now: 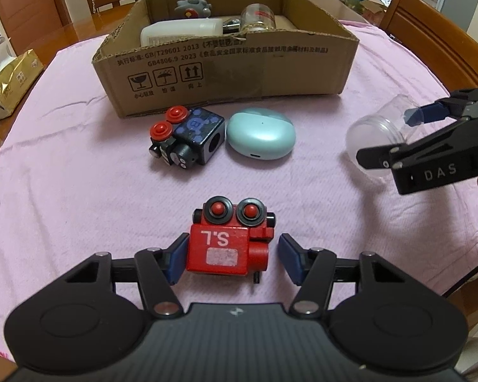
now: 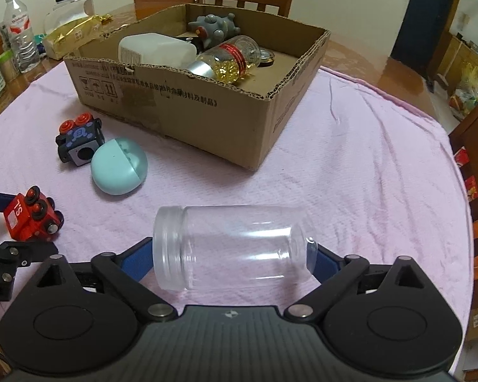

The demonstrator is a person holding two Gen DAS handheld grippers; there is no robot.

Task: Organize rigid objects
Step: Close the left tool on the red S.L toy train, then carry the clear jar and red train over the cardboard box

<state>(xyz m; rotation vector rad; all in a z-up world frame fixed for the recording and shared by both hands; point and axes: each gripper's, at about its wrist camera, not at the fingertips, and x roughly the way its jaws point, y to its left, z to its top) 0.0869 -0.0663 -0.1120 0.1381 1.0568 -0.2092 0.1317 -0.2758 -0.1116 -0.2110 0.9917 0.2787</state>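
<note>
Your left gripper (image 1: 233,254) has its jaws around the red toy block (image 1: 220,242), which sits on the pink cloth (image 1: 79,175) of the bench well in front of the cardboard box (image 1: 226,73). One pad touches the block's flat side while the other stands just off it, so the jaws are open and nothing is clamped yet; squaring up on the flat faces gives you a sure pinch. In front of the box's right corner, your right gripper (image 2: 229,261) spans the clear jar (image 2: 235,248) end to end as it lies on its side. Its pads meet mouth and base, but I cannot tell whether they press. Just before the box wall wait the blue-black toy block (image 1: 188,137) and the teal case (image 1: 260,138), probably next for the box.
</note>
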